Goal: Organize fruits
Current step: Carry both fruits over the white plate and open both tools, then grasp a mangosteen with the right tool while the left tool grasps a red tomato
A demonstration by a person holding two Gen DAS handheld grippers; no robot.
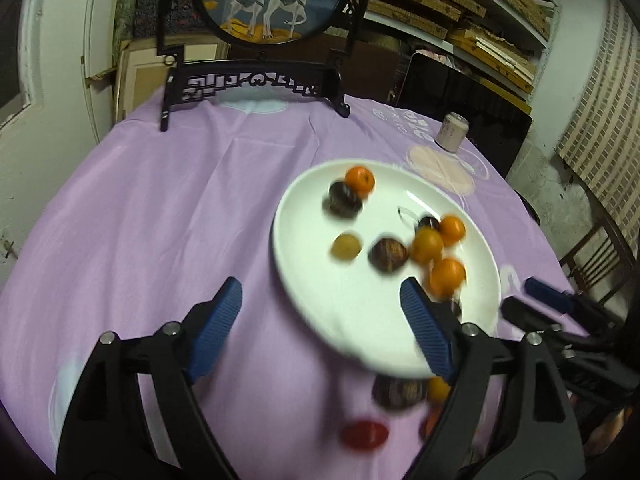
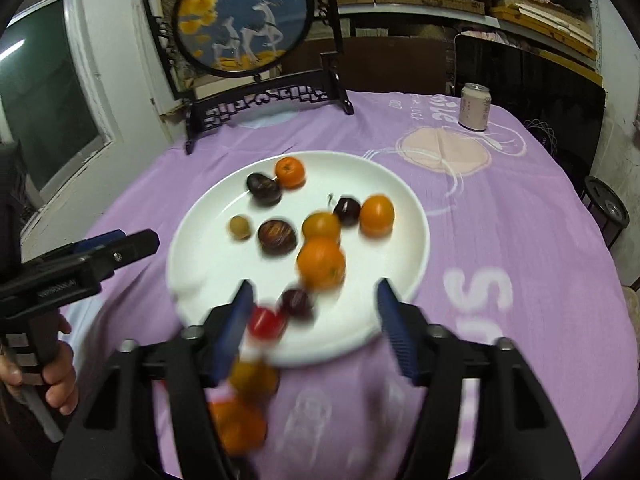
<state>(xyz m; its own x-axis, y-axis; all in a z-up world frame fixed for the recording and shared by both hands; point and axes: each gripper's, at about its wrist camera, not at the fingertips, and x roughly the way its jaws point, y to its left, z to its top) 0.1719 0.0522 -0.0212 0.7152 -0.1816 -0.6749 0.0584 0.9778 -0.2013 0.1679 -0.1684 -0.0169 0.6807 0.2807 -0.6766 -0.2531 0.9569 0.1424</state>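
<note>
A white plate on the purple cloth holds several small fruits: oranges, dark plums, a yellow-brown fruit and a red tomato at the near rim. More fruits lie on the cloth in front of the plate, a yellow one and an orange one. My right gripper is open over the plate's near edge. My left gripper is open at the plate's near left rim; a red fruit and a dark fruit lie below it. Near fruits are blurred.
A black carved stand with a round deer painting stands at the table's far side. A pink can stands at the far right. A dark chair and shelves of boxes are behind the table.
</note>
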